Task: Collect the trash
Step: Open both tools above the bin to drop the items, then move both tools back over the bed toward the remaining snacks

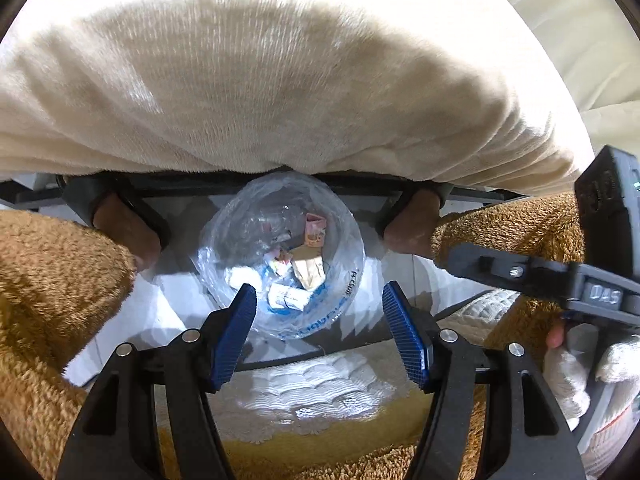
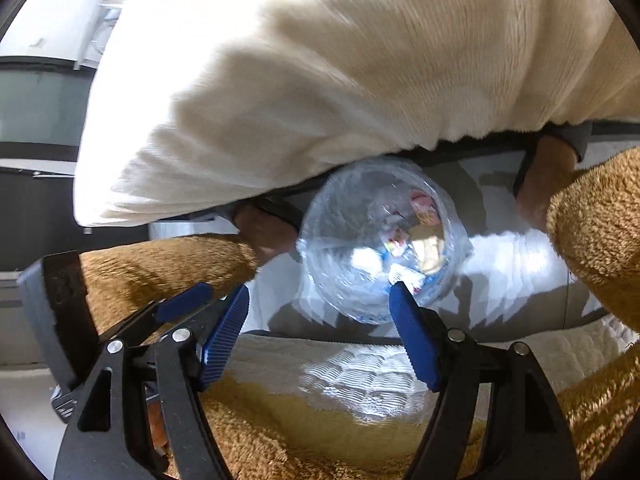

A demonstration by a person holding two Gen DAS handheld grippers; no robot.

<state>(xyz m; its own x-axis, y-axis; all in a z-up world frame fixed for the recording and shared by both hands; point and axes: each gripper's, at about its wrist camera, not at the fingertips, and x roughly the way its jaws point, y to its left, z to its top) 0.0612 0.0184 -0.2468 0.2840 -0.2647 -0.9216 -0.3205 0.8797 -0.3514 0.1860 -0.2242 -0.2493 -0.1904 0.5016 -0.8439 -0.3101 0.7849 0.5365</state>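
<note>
A round bin lined with a clear plastic bag [image 1: 280,256] stands on the floor below me, with several wrappers and paper scraps [image 1: 304,268] inside. It also shows in the right wrist view [image 2: 380,244]. My left gripper [image 1: 320,312] is open and empty, held above the bin's near rim. My right gripper [image 2: 320,320] is open and empty, above and left of the bin. The right gripper's body [image 1: 560,276] shows at the right of the left wrist view, and the left gripper's blue finger [image 2: 182,300] shows in the right wrist view.
A person's cream sweater [image 1: 280,92] fills the top of both views. Brown fuzzy trouser legs [image 1: 52,280] and feet in slippers [image 1: 128,224] flank the bin. A white quilted mat [image 1: 312,392] lies in front of the bin.
</note>
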